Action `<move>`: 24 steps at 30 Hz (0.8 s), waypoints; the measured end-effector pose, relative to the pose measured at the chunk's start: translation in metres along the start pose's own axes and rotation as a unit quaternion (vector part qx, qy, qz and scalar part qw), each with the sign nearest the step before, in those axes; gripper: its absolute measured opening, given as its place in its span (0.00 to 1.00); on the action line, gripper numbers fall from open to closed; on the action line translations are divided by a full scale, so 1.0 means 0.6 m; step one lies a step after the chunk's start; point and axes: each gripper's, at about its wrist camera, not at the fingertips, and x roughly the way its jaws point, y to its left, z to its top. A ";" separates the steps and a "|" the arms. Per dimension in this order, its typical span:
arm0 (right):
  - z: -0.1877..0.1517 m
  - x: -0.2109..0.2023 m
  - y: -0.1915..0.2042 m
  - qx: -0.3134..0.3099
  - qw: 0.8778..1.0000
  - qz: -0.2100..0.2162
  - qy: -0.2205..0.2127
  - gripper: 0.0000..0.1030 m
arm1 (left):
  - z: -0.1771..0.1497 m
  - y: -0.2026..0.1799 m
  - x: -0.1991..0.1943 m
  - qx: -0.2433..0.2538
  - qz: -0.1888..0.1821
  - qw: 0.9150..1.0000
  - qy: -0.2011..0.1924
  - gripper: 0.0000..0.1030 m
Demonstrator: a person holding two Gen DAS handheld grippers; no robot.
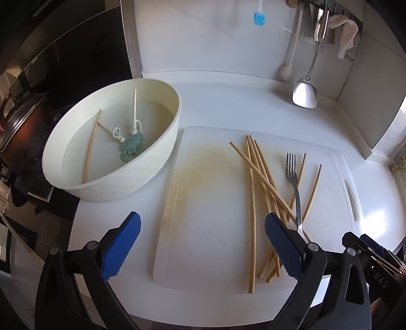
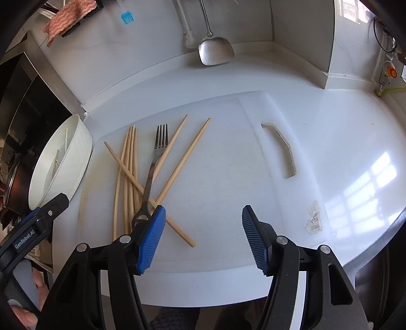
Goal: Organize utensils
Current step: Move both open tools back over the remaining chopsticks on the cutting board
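Chopsticks [image 2: 132,172] lie in a loose crossed pile on the white cutting board [image 2: 215,177], toward the board's left half as the right wrist view shows it. Metal fork [image 2: 154,167] rests on top of the pile, tines pointing to the board's far edge, handle loop toward the near edge. Two chopsticks sit apart from the bundle just right of the fork, angled; one long one crosses under the fork toward the near edge.

Cream bowl [image 1: 111,142] stands just left of the board, off its edge. Inside it: one chopstick [image 1: 91,147] leaning along the wall, and a pair of white training chopsticks with a teal crab piece [image 1: 130,144].

Left gripper [image 1: 203,243] hovers over the board's near edge, jaws wide apart, nothing between the blue pads; its right pad overlaps the near ends of the pile in view, contact unclear. Right gripper [image 2: 203,241] hovers over the board's near edge too, jaws parted and empty, its left pad just beside the fork's handle loop.

Steel spatula [image 2: 215,50] hangs at the wall beyond the board's far edge, a blue silicone brush [image 1: 258,17] farther left of it.
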 end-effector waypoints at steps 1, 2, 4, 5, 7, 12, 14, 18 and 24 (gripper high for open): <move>0.003 0.006 -0.002 0.000 1.000 0.004 0.000 0.58 | -0.003 -0.004 0.005 -0.002 0.004 1.000 0.002 0.94; 0.006 0.011 -0.003 -0.001 1.000 0.008 0.000 0.58 | -0.005 -0.008 0.011 -0.002 0.006 1.000 0.003 0.94; 0.010 0.025 -0.001 -0.001 1.000 0.014 -0.002 0.58 | -0.008 -0.014 0.023 -0.001 0.010 1.000 0.002 0.94; 0.011 0.031 0.001 -0.001 1.000 0.017 -0.003 0.58 | -0.009 -0.016 0.030 0.001 0.012 1.000 0.001 0.94; 0.013 0.045 0.006 -0.001 1.000 0.019 -0.010 0.58 | -0.013 -0.022 0.042 0.005 0.014 1.000 -0.004 0.94; 0.016 0.068 0.018 -0.006 0.999 0.015 -0.036 0.58 | -0.022 -0.015 0.075 0.003 0.005 1.000 -0.017 0.94; 0.016 0.076 0.026 -0.014 0.999 0.013 -0.040 0.58 | -0.025 -0.008 0.083 -0.005 0.000 1.000 -0.023 0.94; 0.018 0.078 0.041 -0.022 0.998 0.016 -0.059 0.58 | -0.028 0.000 0.093 -0.009 -0.014 0.999 -0.032 0.94; 0.021 0.092 0.063 -0.035 0.997 0.013 -0.063 0.58 | -0.028 0.000 0.107 0.001 -0.015 0.999 -0.033 0.94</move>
